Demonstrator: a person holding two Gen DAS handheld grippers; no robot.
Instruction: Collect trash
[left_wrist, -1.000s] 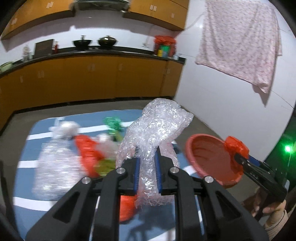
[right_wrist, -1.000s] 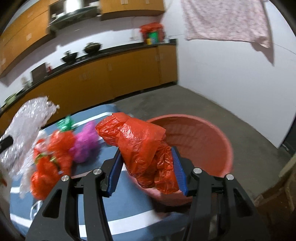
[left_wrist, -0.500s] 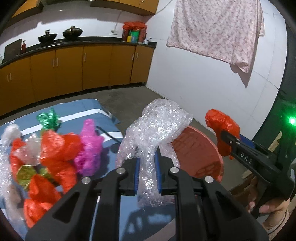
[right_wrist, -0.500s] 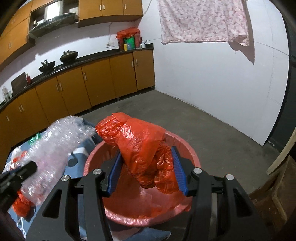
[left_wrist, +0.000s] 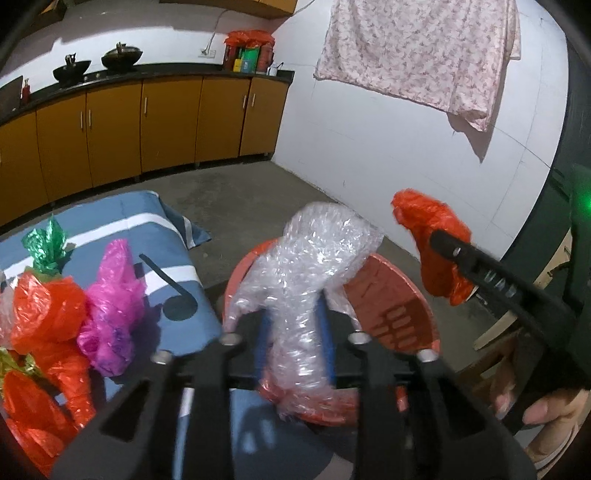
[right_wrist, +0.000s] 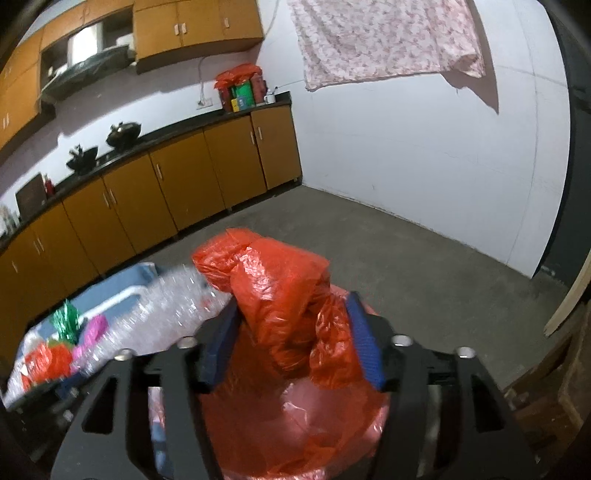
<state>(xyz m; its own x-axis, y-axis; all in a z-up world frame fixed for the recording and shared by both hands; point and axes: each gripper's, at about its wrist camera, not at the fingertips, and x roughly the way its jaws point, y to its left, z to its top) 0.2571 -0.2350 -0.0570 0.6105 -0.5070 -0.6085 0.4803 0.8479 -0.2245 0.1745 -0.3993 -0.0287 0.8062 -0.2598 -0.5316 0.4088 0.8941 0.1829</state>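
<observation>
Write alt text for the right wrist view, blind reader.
The right gripper, its jaws just opened wider, has a crumpled red plastic bag loose between them above a red basin. At left, a clear bubble wrap wad hangs near the basin, with more trash on a blue mat behind.

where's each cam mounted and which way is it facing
Left wrist: on the left gripper, facing along its fingers past bubble wrap to the red basin; a hand shows at right.
Right wrist: on the right gripper, facing over the red bag.
Shared: bubble wrap, red bag, basin, orange cabinets.
</observation>
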